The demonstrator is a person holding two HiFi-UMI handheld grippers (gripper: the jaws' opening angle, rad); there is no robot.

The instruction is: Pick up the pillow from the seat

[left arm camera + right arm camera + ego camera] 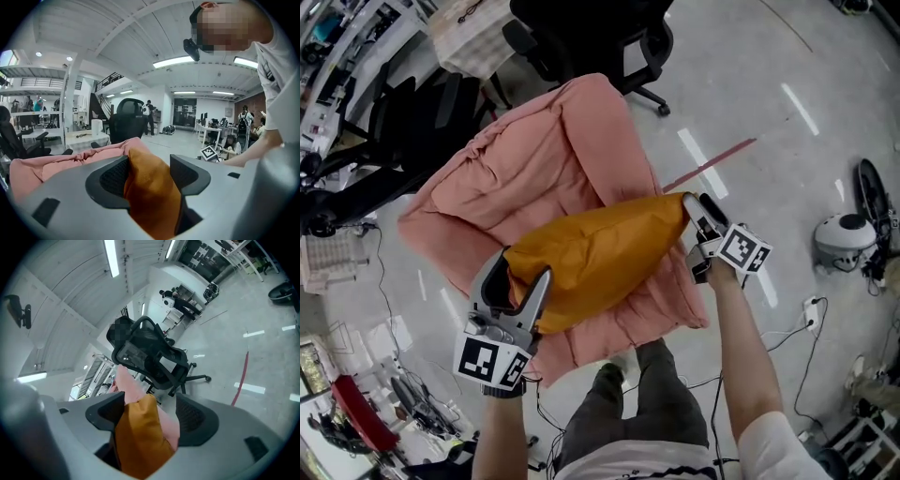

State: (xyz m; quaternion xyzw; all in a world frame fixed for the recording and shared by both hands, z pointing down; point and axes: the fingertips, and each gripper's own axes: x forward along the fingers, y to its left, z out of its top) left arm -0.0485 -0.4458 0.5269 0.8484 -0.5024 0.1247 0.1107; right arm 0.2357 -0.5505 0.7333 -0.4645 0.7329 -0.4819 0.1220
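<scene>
An orange pillow [600, 253] lies across the front of a pink cushioned seat [534, 159]. My left gripper [517, 291] stands open around the pillow's near left corner, and my right gripper [698, 220] stands open around its far right corner. In the left gripper view the pillow [152, 197] fills most of the gap of the left gripper [149, 171] and leans on the left pad. In the right gripper view the right gripper [151, 411] has the pillow [138, 441] and a fold of pink seat cloth [168, 427] between its jaws, apart from the right pad.
A black office chair [591, 37] stands just behind the seat, and a cloth-covered table [473, 33] is beside it. A red line [712, 161] runs along the grey floor on the right, where a white round device [844, 239] and cables lie. My own legs [647, 394] stand at the seat's front.
</scene>
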